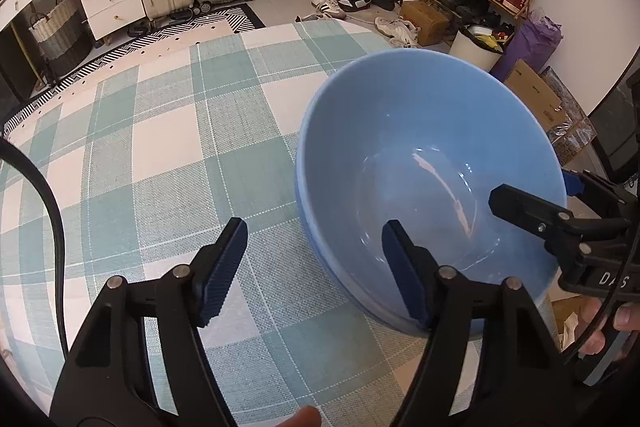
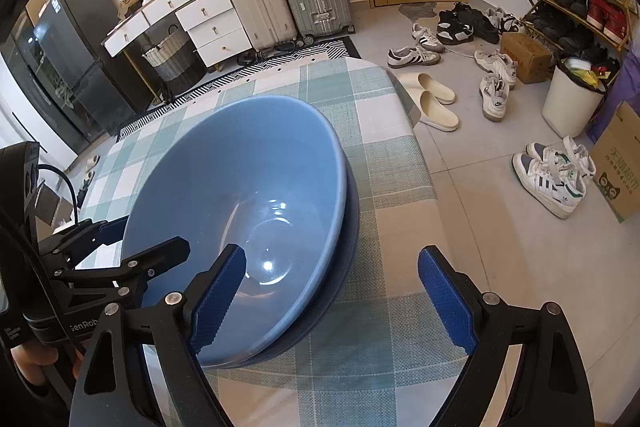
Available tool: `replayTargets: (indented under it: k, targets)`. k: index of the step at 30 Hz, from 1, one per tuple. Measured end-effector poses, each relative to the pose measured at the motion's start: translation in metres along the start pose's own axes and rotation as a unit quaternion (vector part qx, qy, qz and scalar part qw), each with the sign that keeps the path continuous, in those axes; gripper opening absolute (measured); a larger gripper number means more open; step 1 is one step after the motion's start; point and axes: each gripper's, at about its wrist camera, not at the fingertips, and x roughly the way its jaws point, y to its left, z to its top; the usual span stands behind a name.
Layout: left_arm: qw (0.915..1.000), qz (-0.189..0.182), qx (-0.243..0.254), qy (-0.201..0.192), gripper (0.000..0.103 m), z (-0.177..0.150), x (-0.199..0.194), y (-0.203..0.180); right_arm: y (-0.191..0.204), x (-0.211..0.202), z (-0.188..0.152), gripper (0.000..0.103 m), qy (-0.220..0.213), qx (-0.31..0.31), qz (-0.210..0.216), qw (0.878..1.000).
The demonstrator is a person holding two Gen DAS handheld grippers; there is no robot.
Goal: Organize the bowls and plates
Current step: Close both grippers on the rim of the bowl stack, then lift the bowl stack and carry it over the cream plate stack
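Both grippers stand with their jaws spread wide, and neither has closed on anything. The left gripper (image 1: pixel 316 267) straddles the near rim of the light blue bowl (image 1: pixel 432 163): one blue-padded finger hangs inside the bowl, the other outside over the checked tablecloth (image 1: pixel 168 155); whether a pad touches the rim cannot be told. The right gripper (image 2: pixel 332 291) stands the same way on the opposite side, one finger inside the bowl, the other out above the cloth. The light blue bowl sits nested in a darker blue bowl (image 2: pixel 348 247) on the desk, near its right edge. Only the right wrist view shows the darker bowl clearly as a separate rim; it also shows the cream slippers (image 2: pixel 432 99) and a dark refrigerator (image 2: pixel 68 67). The left wrist view shows the other gripper reaching in from the right, and a black cable (image 1: pixel 52 211) lying across the cloth.
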Motion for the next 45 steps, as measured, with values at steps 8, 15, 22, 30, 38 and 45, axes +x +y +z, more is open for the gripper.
replayTargets:
  k: [8,15,22,30,38,45]
  targets:
    - [1.0000,-0.007,0.002,0.005,0.054,0.000,0.003,0.000,0.002,0.012,0.000,0.068,0.020,0.003,0.008,1.000]
    - [0.9998,-0.017,0.010,0.006,0.030,0.000,0.004,-0.006,0.007,0.019,0.003,0.048,0.030,-0.004,0.022,0.999]
    - [0.9997,-0.015,0.017,0.003,0.025,0.000,0.005,-0.011,0.009,0.020,0.001,0.038,0.028,-0.013,0.010,0.999]
    - [0.9996,-0.006,0.029,-0.003,0.025,-0.004,0.003,-0.013,0.008,0.018,0.000,0.030,0.024,-0.016,-0.002,1.000]
    - [0.9991,0.004,0.039,-0.014,0.025,-0.007,-0.009,-0.013,0.009,0.015,-0.002,0.026,0.023,-0.010,0.009,1.000]
    - [0.9989,0.009,0.033,-0.031,0.024,-0.013,-0.036,-0.009,0.023,0.000,-0.003,0.026,0.010,-0.025,0.011,1.000]
